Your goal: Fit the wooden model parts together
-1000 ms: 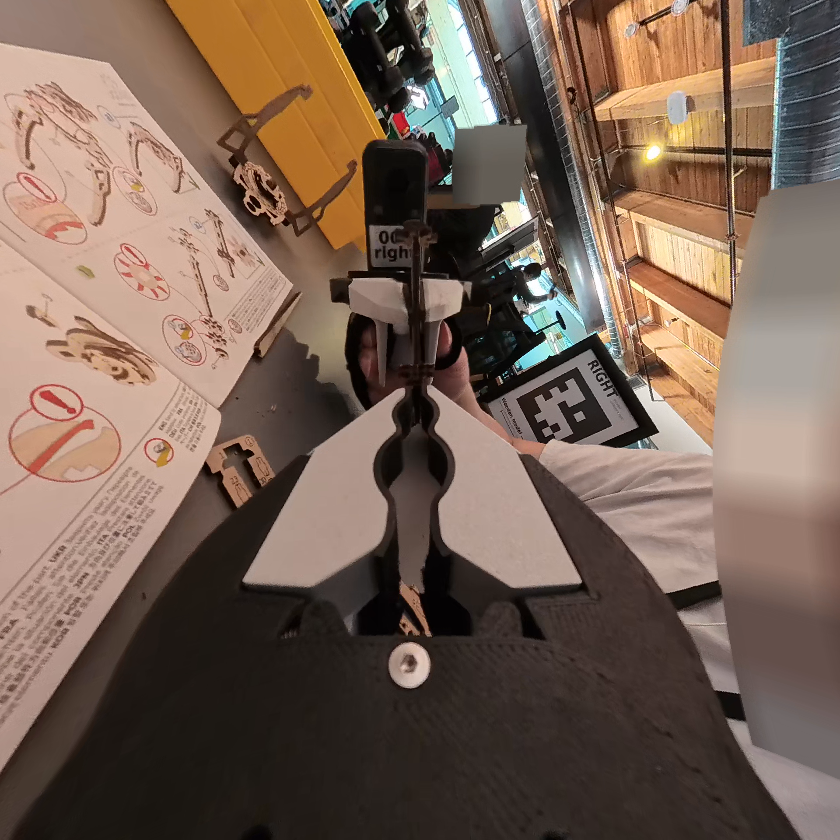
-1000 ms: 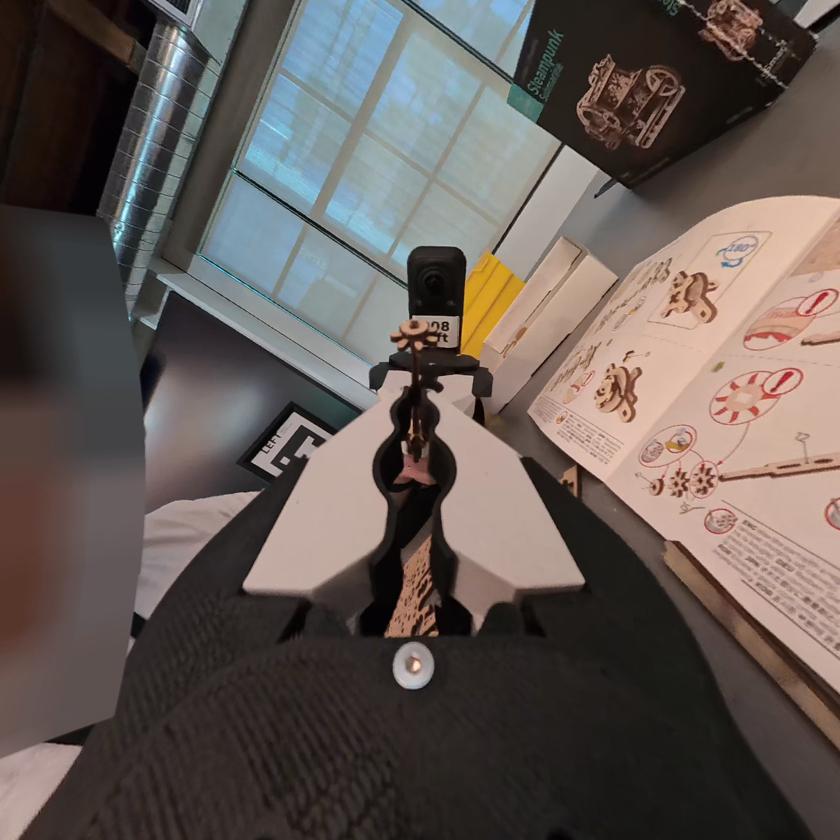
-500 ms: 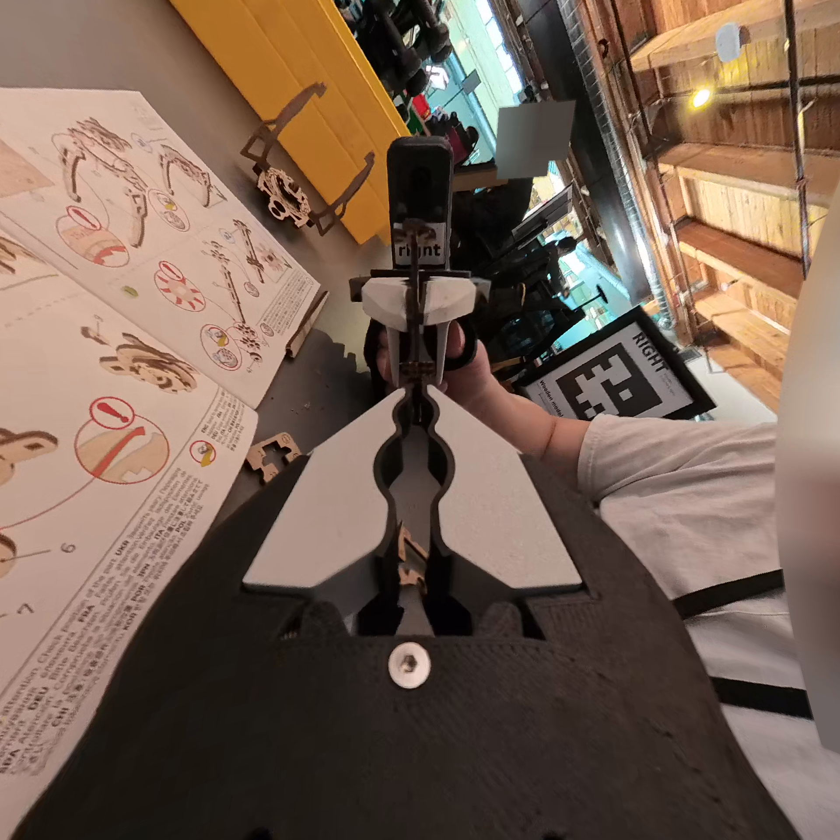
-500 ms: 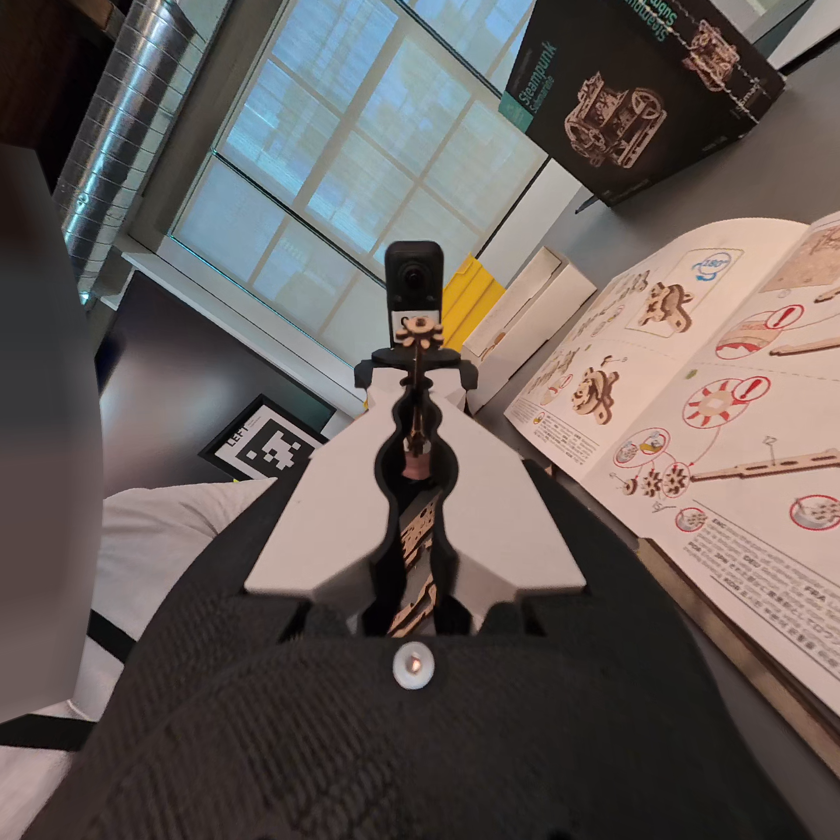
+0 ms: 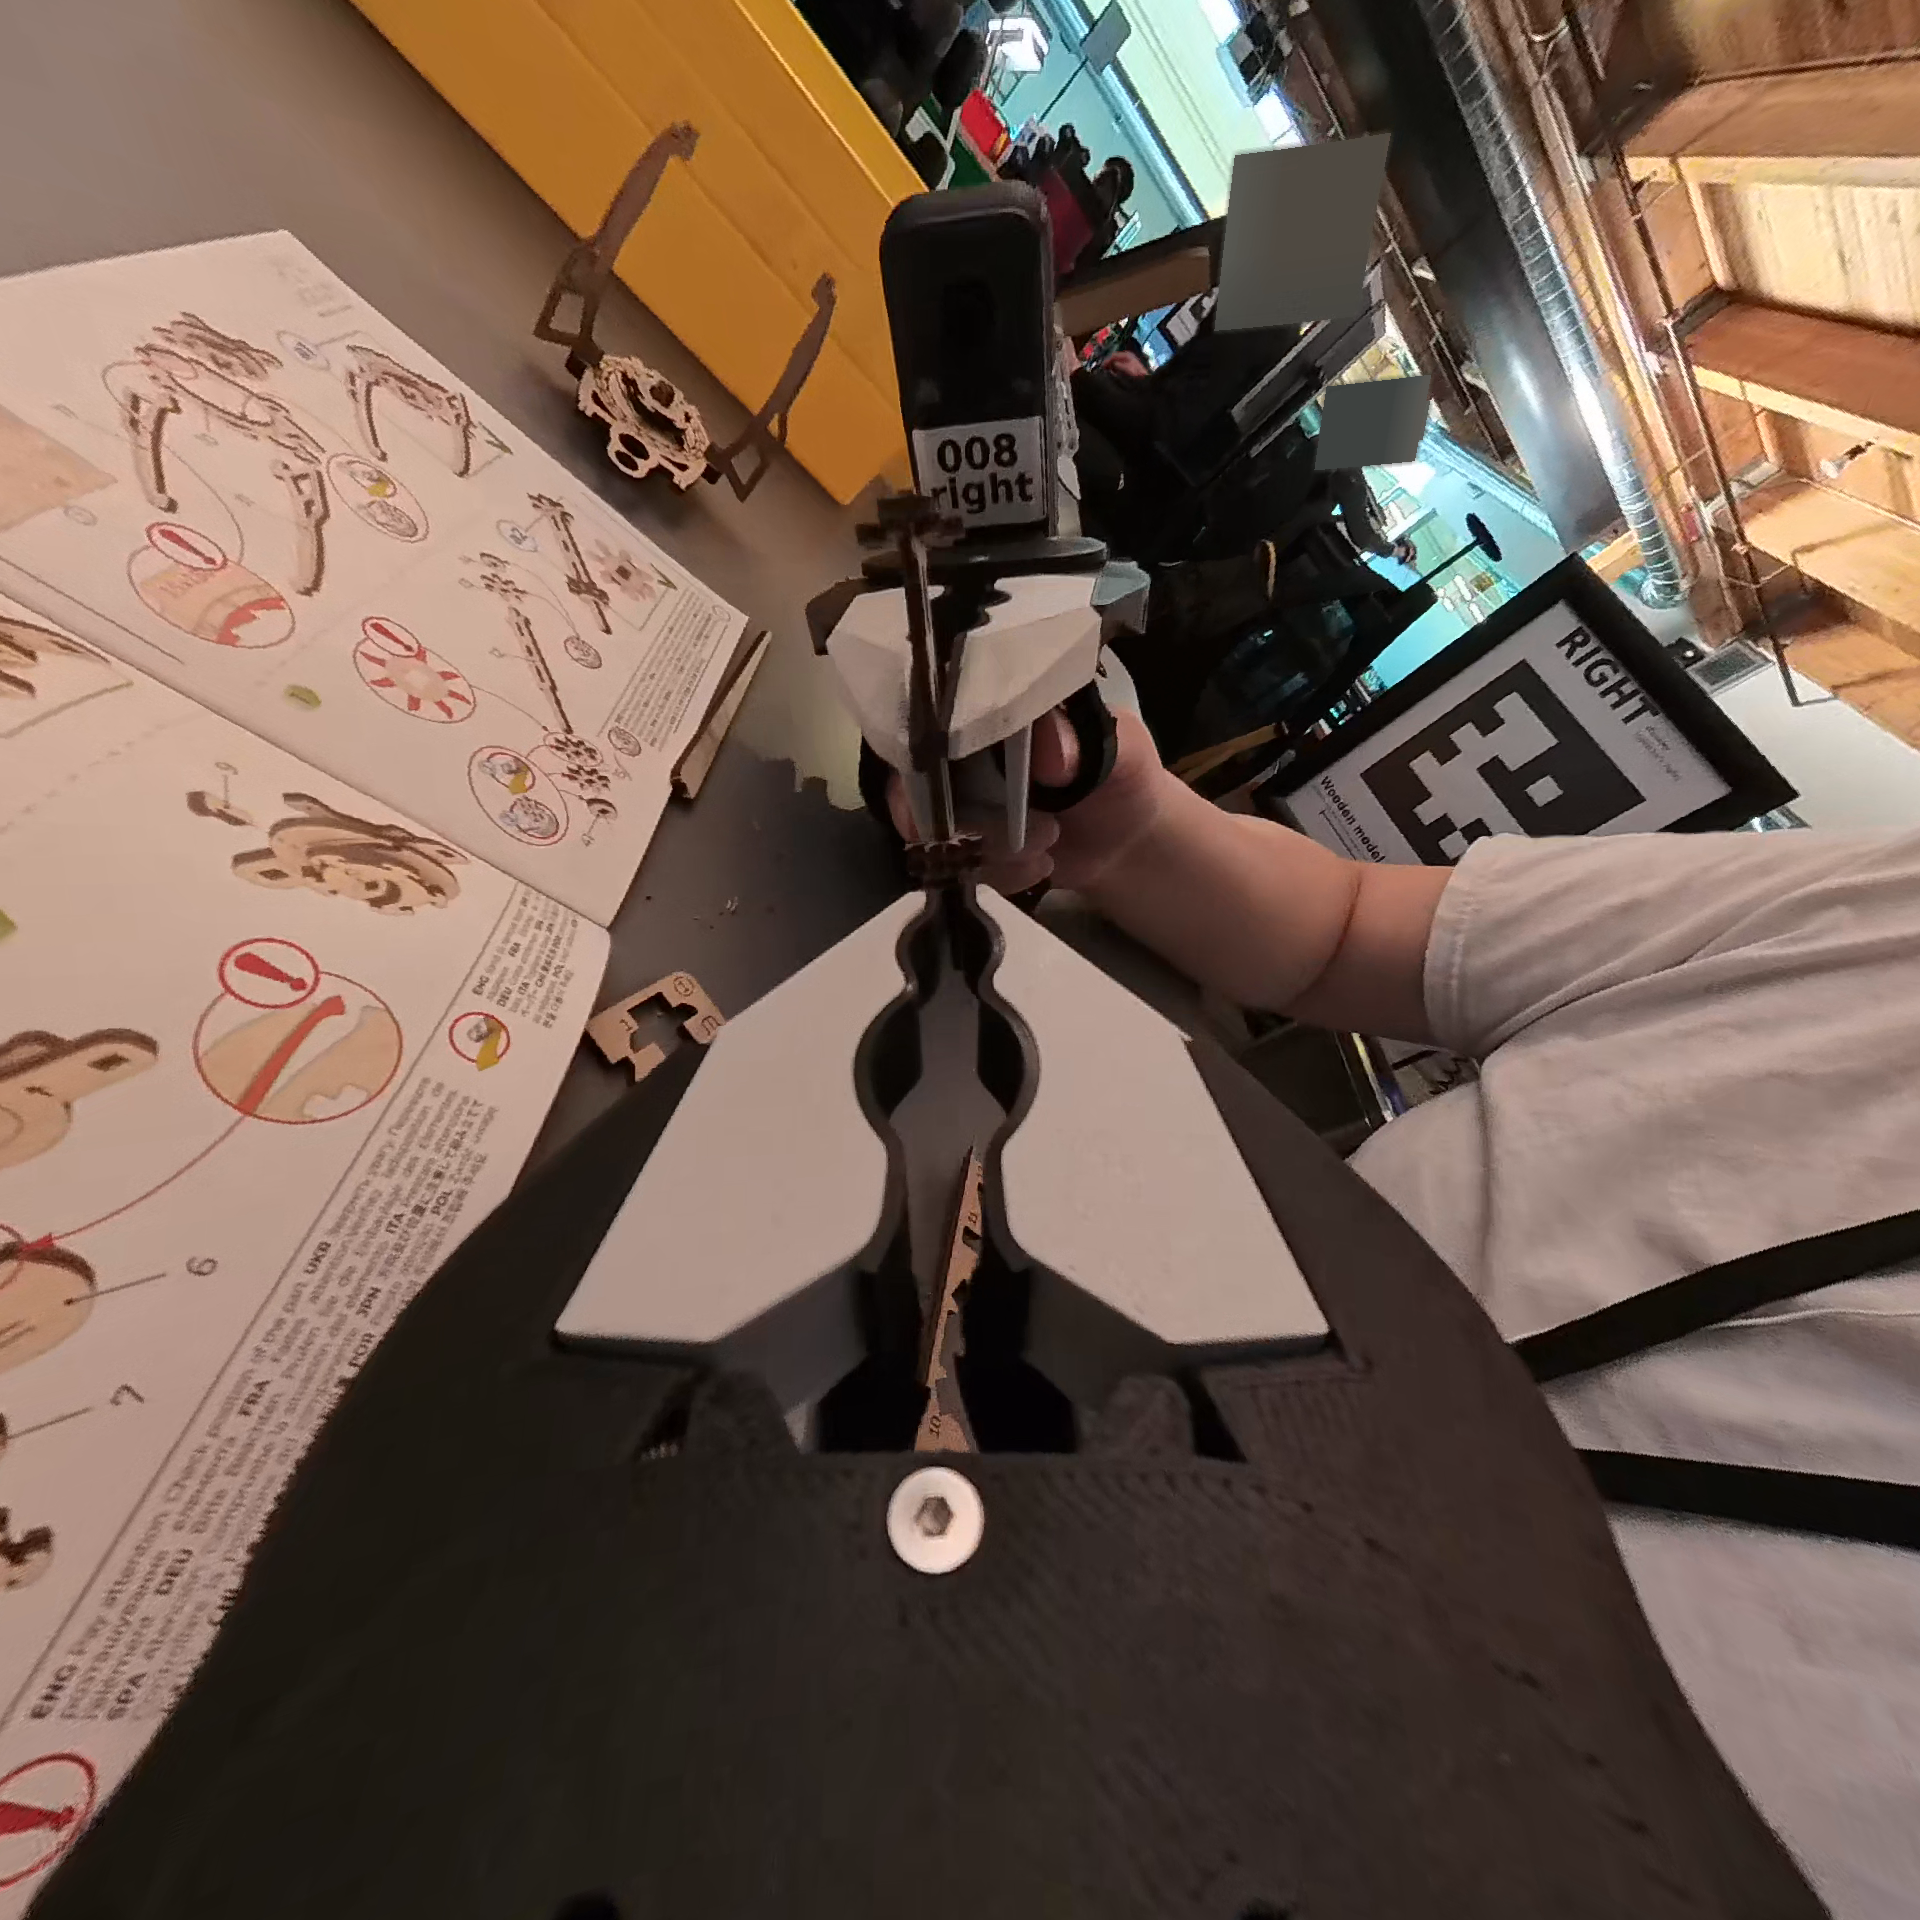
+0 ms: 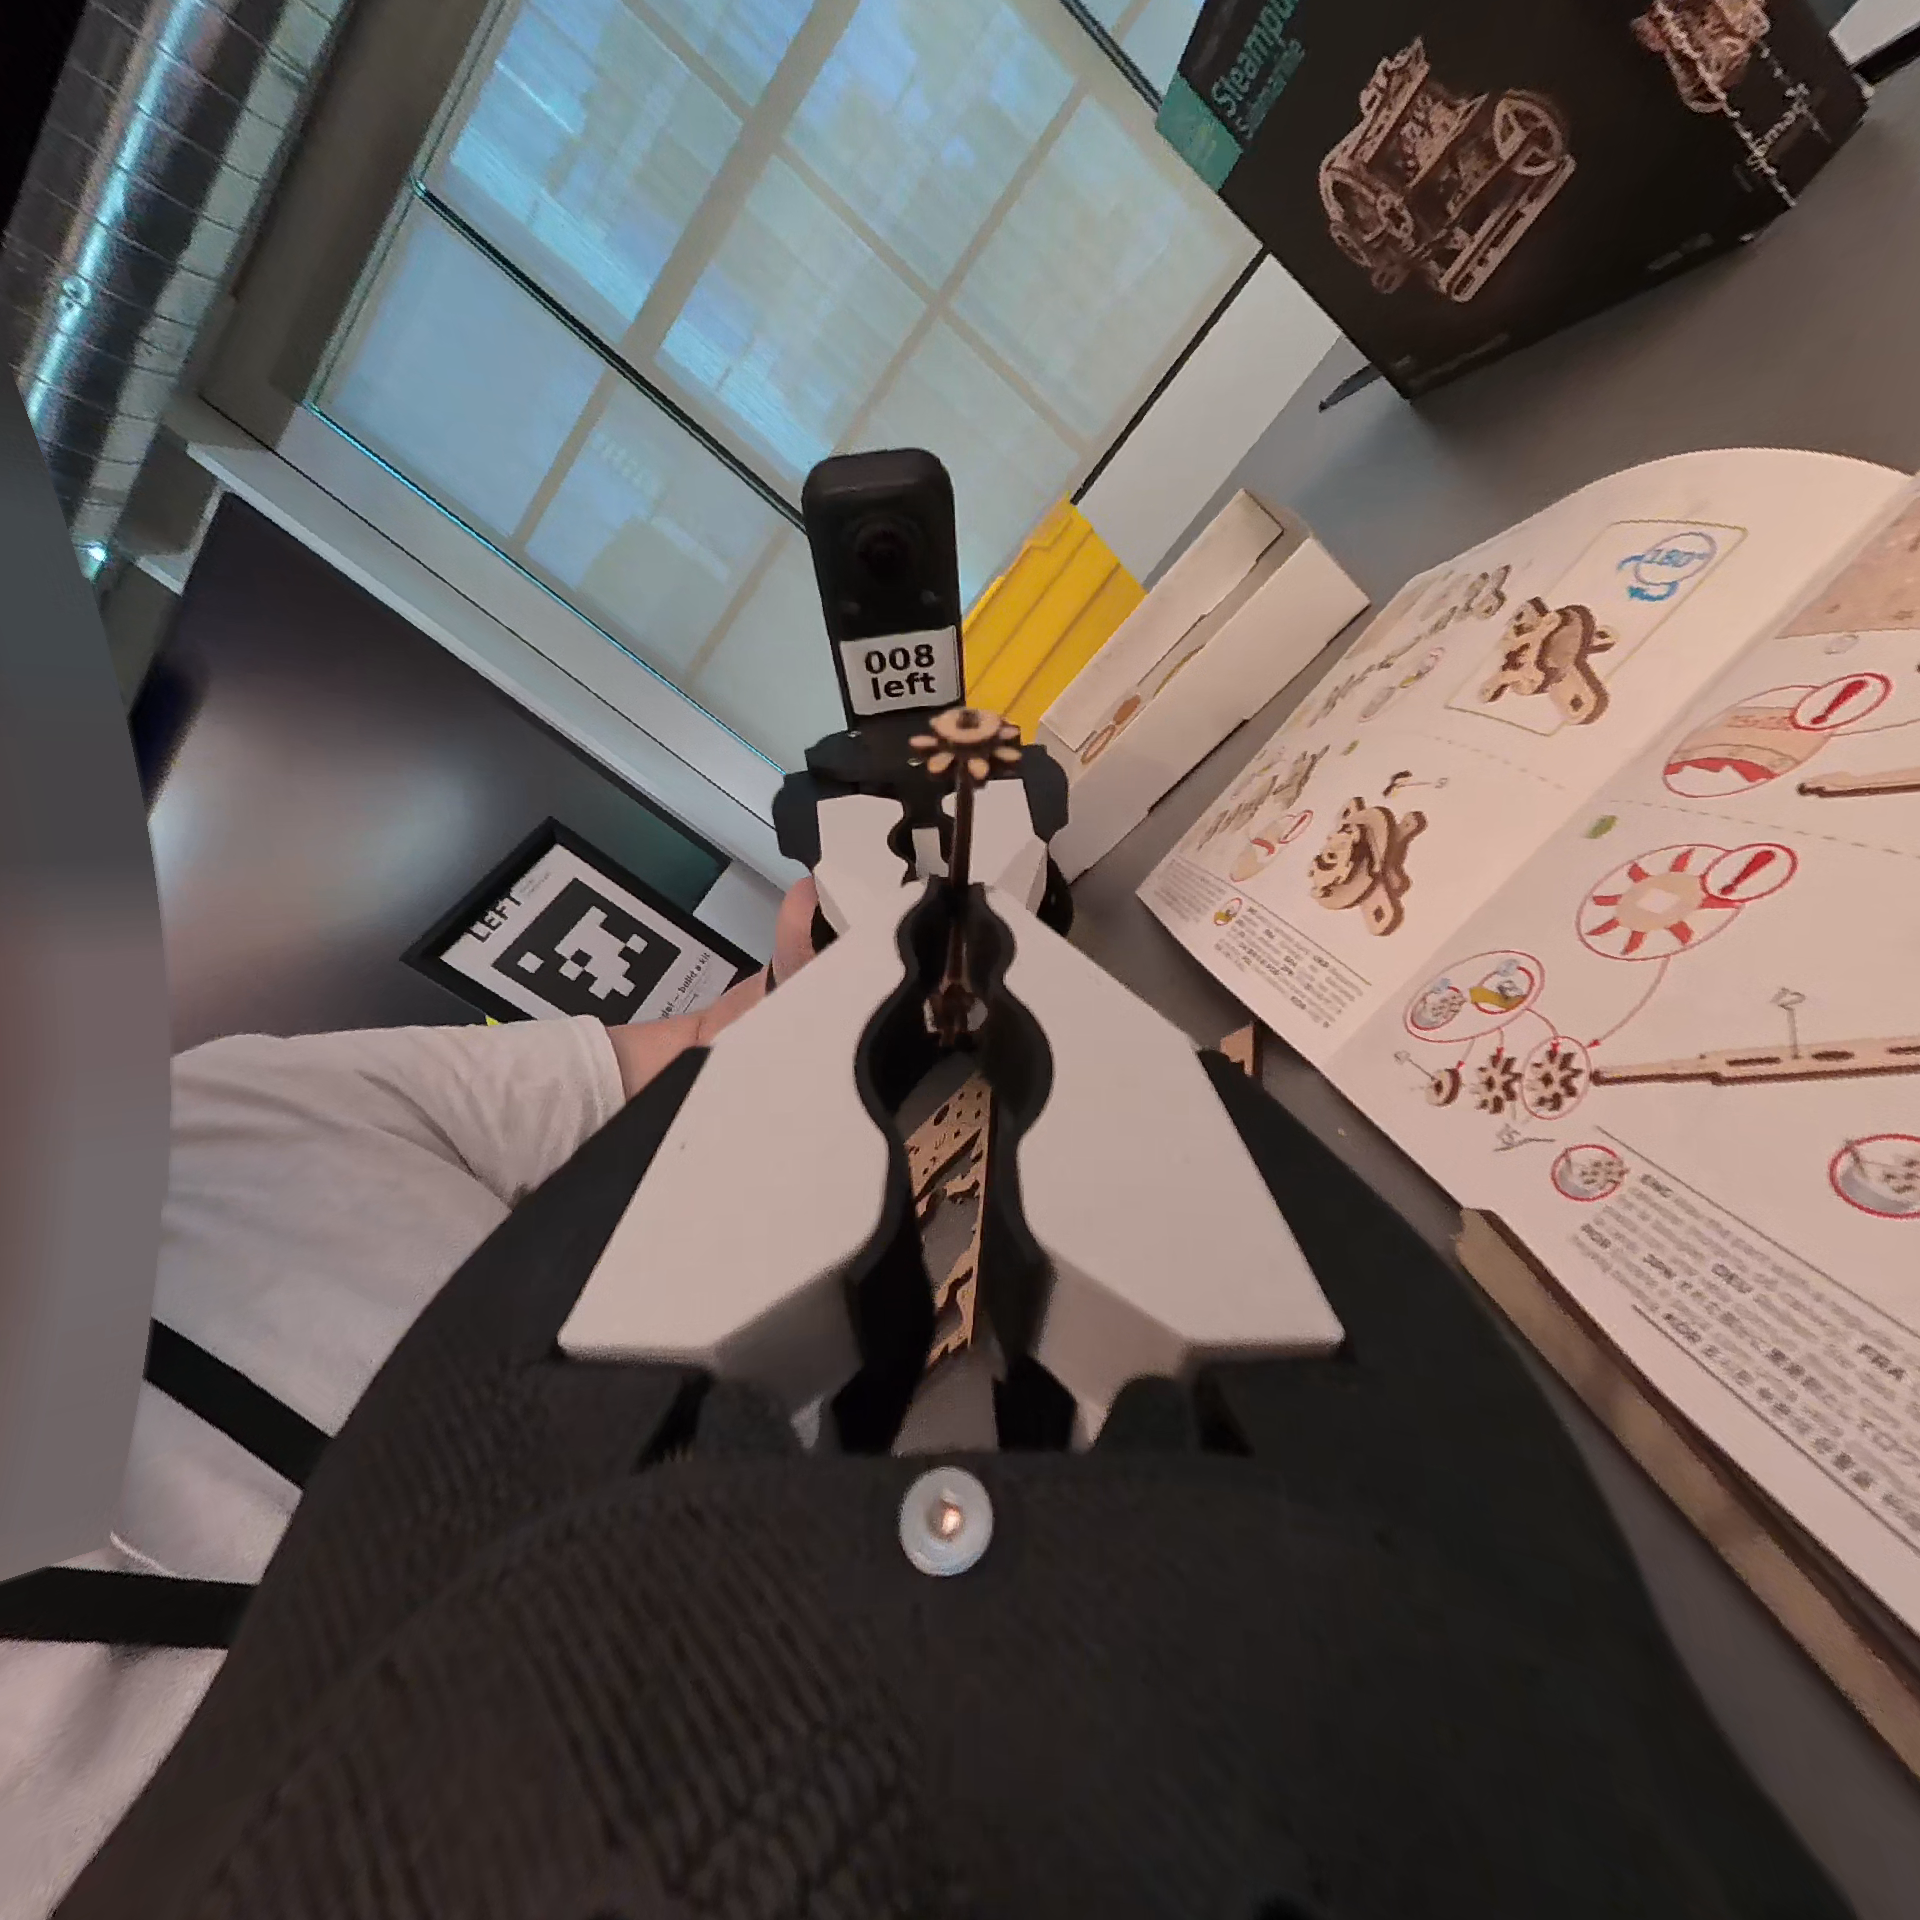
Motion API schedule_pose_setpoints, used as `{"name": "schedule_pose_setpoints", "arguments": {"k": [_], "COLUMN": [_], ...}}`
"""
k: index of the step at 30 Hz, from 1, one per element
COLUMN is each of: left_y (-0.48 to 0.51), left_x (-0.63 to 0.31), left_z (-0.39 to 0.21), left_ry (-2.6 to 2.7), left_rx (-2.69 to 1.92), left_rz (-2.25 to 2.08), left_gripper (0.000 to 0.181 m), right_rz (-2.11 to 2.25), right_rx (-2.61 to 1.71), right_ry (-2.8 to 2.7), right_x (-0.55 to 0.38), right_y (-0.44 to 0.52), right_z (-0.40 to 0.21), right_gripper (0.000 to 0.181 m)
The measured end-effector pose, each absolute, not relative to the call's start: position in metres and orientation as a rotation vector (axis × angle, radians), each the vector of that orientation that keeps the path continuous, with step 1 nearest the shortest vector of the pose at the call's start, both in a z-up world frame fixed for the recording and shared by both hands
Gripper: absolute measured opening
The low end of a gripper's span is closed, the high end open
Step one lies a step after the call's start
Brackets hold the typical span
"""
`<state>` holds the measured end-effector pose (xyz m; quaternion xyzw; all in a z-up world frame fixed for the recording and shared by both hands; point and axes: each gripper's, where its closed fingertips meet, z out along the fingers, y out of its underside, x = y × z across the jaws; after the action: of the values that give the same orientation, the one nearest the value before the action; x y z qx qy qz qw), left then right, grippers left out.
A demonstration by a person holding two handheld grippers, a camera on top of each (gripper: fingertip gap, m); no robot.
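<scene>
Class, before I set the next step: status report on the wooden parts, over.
Left gripper jaws shut on wooden piece. Right gripper jaws shut on wooden strip. Parts meet tip to tip; seating unclear, edge-on. Nothing in the way.

A grey tabletop (image 5: 208, 135) carries an open instruction booklet (image 5: 312, 831), a yellow box (image 5: 727, 187) at its far edge, a half-built wooden assembly (image 5: 649, 405) just before that box, a small flat wooden piece (image 5: 652, 1023) beside the booklet, and a dark kit box (image 6: 1507, 187)
</scene>
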<state>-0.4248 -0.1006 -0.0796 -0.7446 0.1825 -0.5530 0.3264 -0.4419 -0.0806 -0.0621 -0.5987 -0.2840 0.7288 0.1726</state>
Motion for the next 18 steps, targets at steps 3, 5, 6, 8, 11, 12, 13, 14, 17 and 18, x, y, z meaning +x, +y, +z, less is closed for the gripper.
{"name": "schedule_pose_setpoints", "arguments": {"k": [3, 5, 6, 8, 11, 12, 13, 14, 17, 18], "left_y": [-0.101, -0.102, -0.101, -0.1, -0.1, -0.1, -0.101, -0.102, -0.103, -0.102], "left_x": [-0.426, -0.426, -0.426, -0.427, -0.426, -0.426, -0.427, -0.427, -0.425, -0.425], "left_z": [-0.084, -0.086, -0.085, -0.083, -0.077, -0.072, -0.069, -0.071, -0.069, -0.069], "left_ry": [0.498, 0.502, 0.494, 0.491, 0.483, 0.465, 0.464, 0.486, 0.493, 0.491], "left_rx": [-1.966, -1.976, -1.969, -1.959, -1.929, -1.904, -1.893, -1.9, -1.892, -1.891], "left_rz": [-1.427, -1.423, -1.433, -1.448, -1.477, -1.501, -1.513, -1.505, -1.496, -1.495], "left_gripper": [0.0, 0.0, 0.0, 0.0, 0.0, 0.0, 0.0, 0.0, 0.0, 0.0], "right_rz": [2.018, 1.957, 1.956, 1.976, 1.997, 2.004, 2.015, 2.002, 2.0, 2.011], "right_rx": [-1.705, -1.705, -1.701, -1.687, -1.641, -1.618, -1.597, -1.598, -1.594, -1.591], "right_ry": [-0.843, -0.887, -0.884, -0.864, -0.861, -0.885, -0.951, -0.97, -0.956, -0.949], "right_x": [-0.443, -0.444, -0.444, -0.444, -0.443, -0.442, -0.443, -0.444, -0.443, -0.443], "right_y": [-0.082, -0.084, -0.084, -0.082, -0.082, -0.085, -0.094, -0.096, -0.094, -0.093], "right_z": [-0.065, -0.068, -0.067, -0.065, -0.059, -0.057, -0.057, -0.058, -0.057, -0.057], "right_gripper": [0.001, 0.001, 0.002, 0.001, 0.001, 0.0, 0.008, 0.008, 0.0, 0.0]}}
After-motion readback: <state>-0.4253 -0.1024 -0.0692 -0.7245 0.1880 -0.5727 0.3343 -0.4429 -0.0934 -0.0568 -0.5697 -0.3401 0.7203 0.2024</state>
